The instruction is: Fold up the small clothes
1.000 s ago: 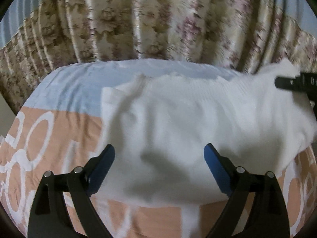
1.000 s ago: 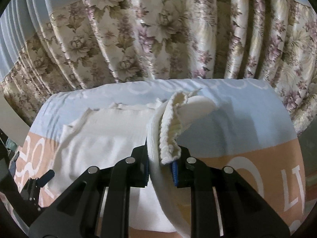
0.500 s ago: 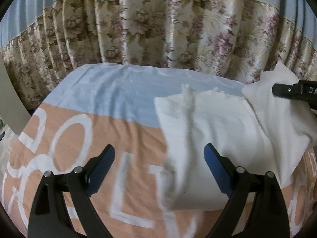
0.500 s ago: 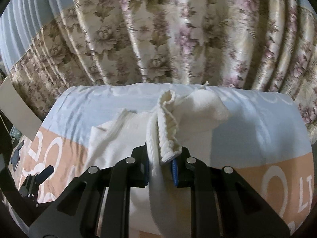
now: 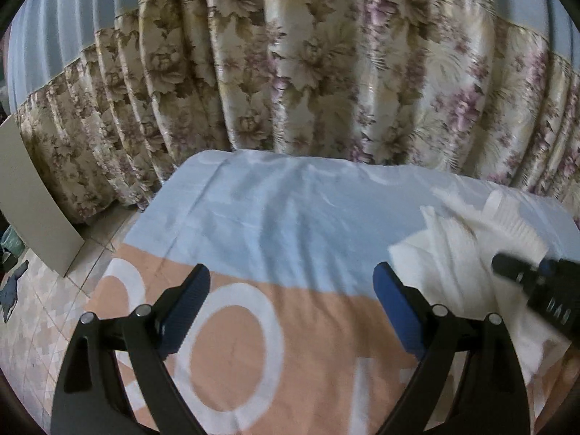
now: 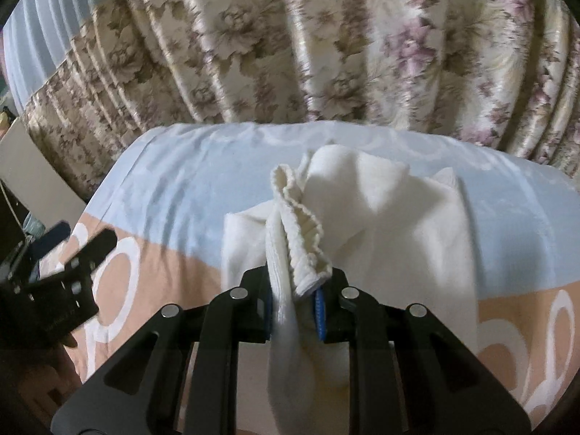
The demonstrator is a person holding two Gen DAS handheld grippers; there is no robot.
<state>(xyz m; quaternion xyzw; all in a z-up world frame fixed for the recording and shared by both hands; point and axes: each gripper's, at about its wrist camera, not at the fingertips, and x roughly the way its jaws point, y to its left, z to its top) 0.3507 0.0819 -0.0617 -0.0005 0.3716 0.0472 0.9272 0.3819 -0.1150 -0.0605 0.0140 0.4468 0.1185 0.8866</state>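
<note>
Garment (image 6: pixel 380 217) partly folded on bed (image 5: pixel 275 217), ribbed hem pinched in right gripper (image 6: pixel 295 301); left gripper (image 5: pixel 290 311) wide, empty; flattening left.

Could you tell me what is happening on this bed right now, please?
A person with a handheld gripper in each hand is folding a small white garment on a bed sheet printed in blue and peach. The right gripper is shut on the garment's ribbed edge, with the cloth draped ahead of it. The left gripper is open and holds nothing, over bare sheet to the left of the garment. A floral curtain hangs behind.
</note>
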